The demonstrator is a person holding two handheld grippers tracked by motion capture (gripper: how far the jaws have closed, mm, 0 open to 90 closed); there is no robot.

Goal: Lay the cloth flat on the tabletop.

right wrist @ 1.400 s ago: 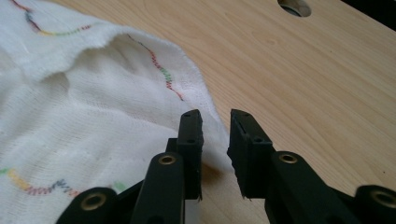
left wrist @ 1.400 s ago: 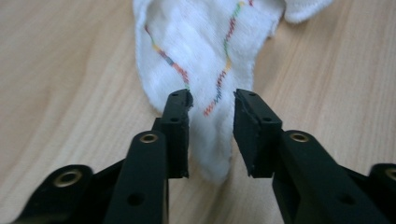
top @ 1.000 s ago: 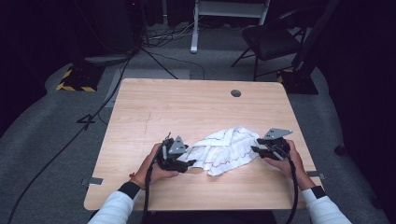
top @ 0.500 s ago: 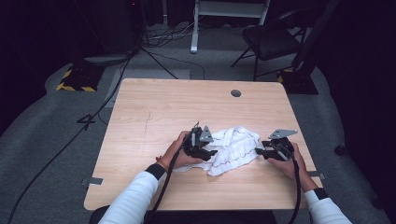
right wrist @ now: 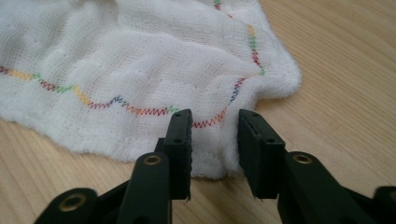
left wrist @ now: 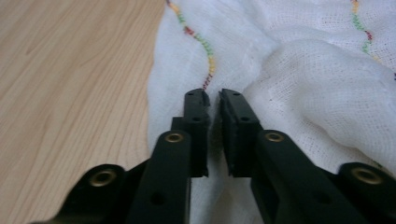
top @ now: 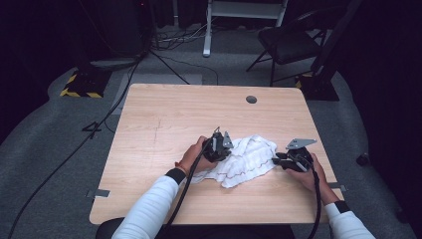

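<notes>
Table: light wooden table (top: 164, 124), bare over its far half, with a round dark cable port (top: 251, 99) near the far edge at about 1 o'clock from the centre.
Cloth: white muslin cloth (top: 244, 159) with wavy multicolour stitched lines, lying rumpled on the near half of the table, at about 5 o'clock from the table centre, between the 2 grippers.
Left gripper: left gripper (top: 222, 149) rests on the cloth's left part, at its 9 o'clock side; in the left gripper view (left wrist: 214, 100) the 2 black jaws stand almost together with a thin slit between them, tips down on the fabric just short of a stitched line; whether fabric is pinched in the slit cannot be told.
Right gripper: right gripper (top: 276, 160) sits at the cloth's 3 o'clock edge; in the right gripper view (right wrist: 214, 122) the jaws stand narrowly apart, a folded hem of the cloth (right wrist: 140, 70) lying between them, not clamped.
Hands: left hand (top: 195, 153) and right hand (top: 311, 174) each grip 1 tool, white sleeves entering from 6 o'clock.
Surroundings: grey carpet floor (top: 54, 144), a dark folding chair (top: 288, 42) beyond the table at 1 o'clock, cables on the floor at 10 o'clock.
</notes>
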